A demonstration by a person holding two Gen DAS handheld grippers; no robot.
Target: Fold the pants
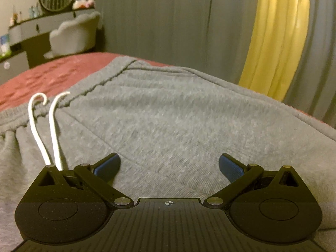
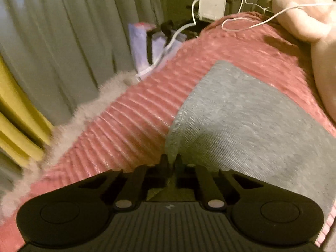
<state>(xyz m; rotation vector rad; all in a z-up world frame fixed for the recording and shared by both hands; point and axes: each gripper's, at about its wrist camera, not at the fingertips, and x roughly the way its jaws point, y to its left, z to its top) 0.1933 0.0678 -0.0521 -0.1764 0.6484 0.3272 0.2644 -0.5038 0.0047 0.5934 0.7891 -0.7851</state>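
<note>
A: Right gripper [image 2: 172,163] is clamped on the edge of the grey pants [image 2: 241,113], a pinch of fabric between the fingers. Left gripper [image 1: 169,168] is spread wide just above the cloth near the waistband [image 1: 12,121], gripping nothing.

B: Where do the pants lie?

A: Flat on the pink bedspread [image 2: 147,105], drawstring [image 1: 52,126] loose beside the left fingers.

B: Risks?

A: The right pinch looks thin, maybe one layer, so a pull could slip or drag only the top. The left could snag the drawstring. Further off, a white cable [image 2: 252,24] crosses the bed near the pillow [image 2: 304,12].
</note>
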